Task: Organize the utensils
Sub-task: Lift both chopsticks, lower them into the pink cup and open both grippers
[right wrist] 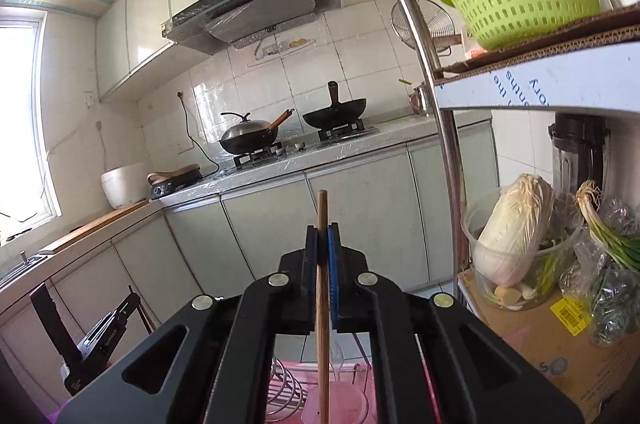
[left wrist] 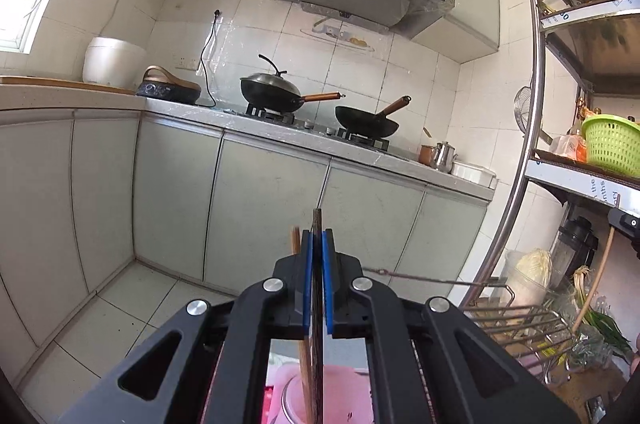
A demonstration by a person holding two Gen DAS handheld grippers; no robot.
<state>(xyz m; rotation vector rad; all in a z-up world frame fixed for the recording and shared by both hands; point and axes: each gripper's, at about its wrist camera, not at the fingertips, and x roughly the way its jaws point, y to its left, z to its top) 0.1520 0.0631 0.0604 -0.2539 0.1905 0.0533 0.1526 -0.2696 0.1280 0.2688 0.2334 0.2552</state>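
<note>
On my left, above a pink cup (left wrist: 320, 396), my left claw (left wrist: 317, 244) is clamped on a dark chopstick (left wrist: 317, 304), a lighter chopstick (left wrist: 296, 240) beside it. To the right, my right claw (right wrist: 322, 240) pinches one wooden chopstick (right wrist: 322, 304) upright over a pink cup (right wrist: 336, 404), near a wire rack (right wrist: 284, 392).
</note>
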